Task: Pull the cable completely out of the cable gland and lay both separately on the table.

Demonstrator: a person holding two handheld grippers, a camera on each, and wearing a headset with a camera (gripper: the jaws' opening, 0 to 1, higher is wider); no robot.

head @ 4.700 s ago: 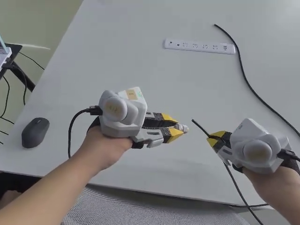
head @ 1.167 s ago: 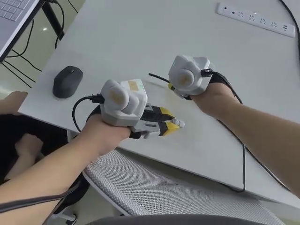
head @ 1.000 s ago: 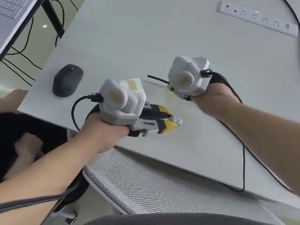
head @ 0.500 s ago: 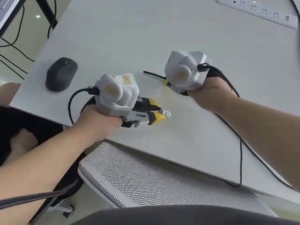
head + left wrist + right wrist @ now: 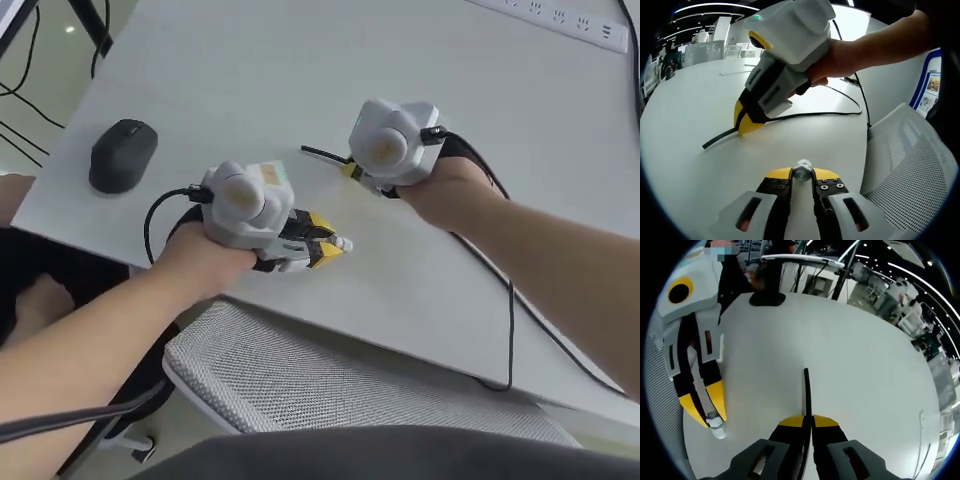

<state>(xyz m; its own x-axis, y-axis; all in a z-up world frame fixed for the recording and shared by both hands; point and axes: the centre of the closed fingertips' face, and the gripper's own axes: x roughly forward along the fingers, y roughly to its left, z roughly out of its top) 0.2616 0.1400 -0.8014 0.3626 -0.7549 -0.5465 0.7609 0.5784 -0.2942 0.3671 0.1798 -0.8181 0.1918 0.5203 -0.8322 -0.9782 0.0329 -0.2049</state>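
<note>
Pinching the small gland (image 5: 802,170) at the very tips of its closed jaws, the left gripper (image 5: 335,245) hangs just above the table (image 5: 250,70) near its front edge. The right gripper (image 5: 807,419) is clamped tight on the black cable (image 5: 806,390), whose free end pokes out ahead, well apart from the gland. I'd worry about that round gland: released carelessly, it could roll off onto the chair (image 5: 300,380). The cable's long tail, running to the table edge, might drag the cable off too.
</note>
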